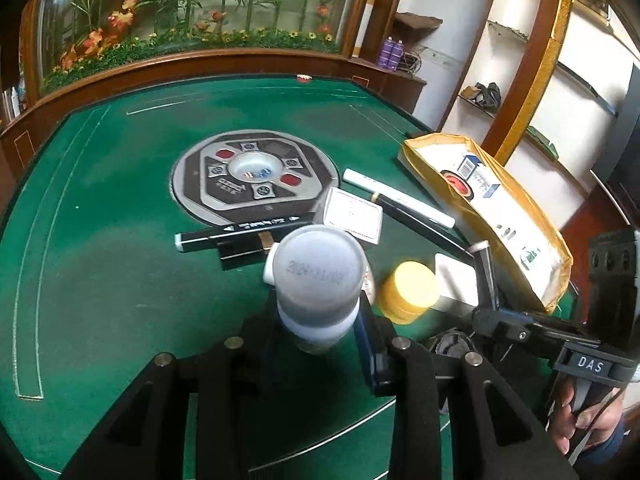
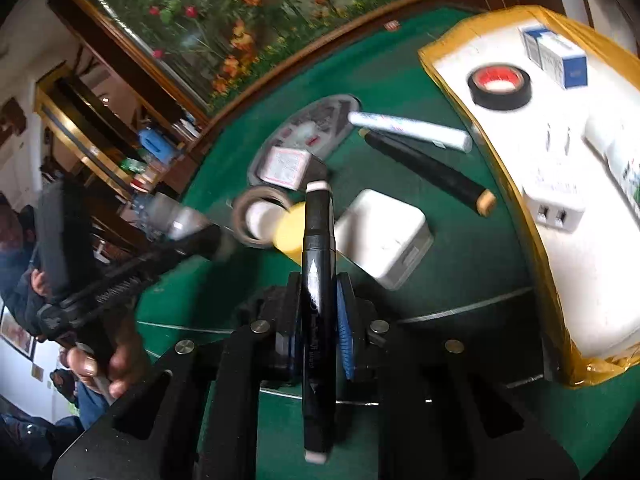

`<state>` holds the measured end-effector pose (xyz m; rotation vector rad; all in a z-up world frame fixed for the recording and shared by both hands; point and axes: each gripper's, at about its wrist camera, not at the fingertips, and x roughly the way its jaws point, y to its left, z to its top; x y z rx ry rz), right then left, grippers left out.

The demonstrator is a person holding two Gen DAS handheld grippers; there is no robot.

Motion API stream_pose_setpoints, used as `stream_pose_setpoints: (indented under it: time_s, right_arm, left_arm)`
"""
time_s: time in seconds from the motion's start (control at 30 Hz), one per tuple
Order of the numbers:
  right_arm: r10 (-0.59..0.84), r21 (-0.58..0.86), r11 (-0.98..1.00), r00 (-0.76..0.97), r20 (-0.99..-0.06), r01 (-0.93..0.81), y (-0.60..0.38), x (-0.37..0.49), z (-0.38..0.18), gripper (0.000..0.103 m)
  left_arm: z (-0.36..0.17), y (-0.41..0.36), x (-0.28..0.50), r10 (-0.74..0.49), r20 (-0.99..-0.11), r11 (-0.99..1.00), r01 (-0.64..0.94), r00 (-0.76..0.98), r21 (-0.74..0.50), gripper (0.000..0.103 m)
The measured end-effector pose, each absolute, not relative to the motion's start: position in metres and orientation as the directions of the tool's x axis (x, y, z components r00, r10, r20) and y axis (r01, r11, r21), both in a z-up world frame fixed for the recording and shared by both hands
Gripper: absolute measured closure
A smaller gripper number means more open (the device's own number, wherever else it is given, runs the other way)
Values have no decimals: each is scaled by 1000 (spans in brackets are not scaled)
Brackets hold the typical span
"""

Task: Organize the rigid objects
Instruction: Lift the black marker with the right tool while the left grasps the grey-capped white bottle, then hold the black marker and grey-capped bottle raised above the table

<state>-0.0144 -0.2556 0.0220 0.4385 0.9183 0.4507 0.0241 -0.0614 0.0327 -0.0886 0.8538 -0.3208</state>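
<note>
Clamping a smooth, likely light white bottle [image 1: 316, 280] at its body, the left gripper [image 1: 320, 320] risks slip; the right gripper [image 2: 318, 316] pinches a stiff black marker [image 2: 318, 280] mid-barrel.

Both grippers' [image 1: 320, 320] [image 2: 318, 312] jaws clamped.

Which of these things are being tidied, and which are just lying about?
Being tidied: white bottle in left claw; black marker in right claw; yellow-lined box; tape roll; white charger.
Lying about: dice console; flower display.
</note>
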Motion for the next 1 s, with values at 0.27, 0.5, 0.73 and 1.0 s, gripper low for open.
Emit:
stream_pose_setpoints:
  time_s: [0.27, 0.5, 0.73, 1.0]
  right_arm:
    - [559, 515, 818, 564, -607, -256, -249, -22, 41, 88]
    - [555, 499, 823, 571, -605, -271, -258, -28, 53, 88]
    - [550, 538, 816, 566, -614, -209, -269, -14, 40, 87]
    - [542, 560, 815, 540, -644, -150, -267, 9, 19, 87]
  left_arm:
    - [34, -78, 15, -355, -734, 924, 336, 578, -182, 69]
    - [28, -77, 9, -308, -799, 923, 367, 516, -118, 69]
    - [15, -81, 21, -273, -823, 936, 336, 498, -107, 69]
    - [14, -89, 35, -270, -825, 940, 322, 496, -115, 69]
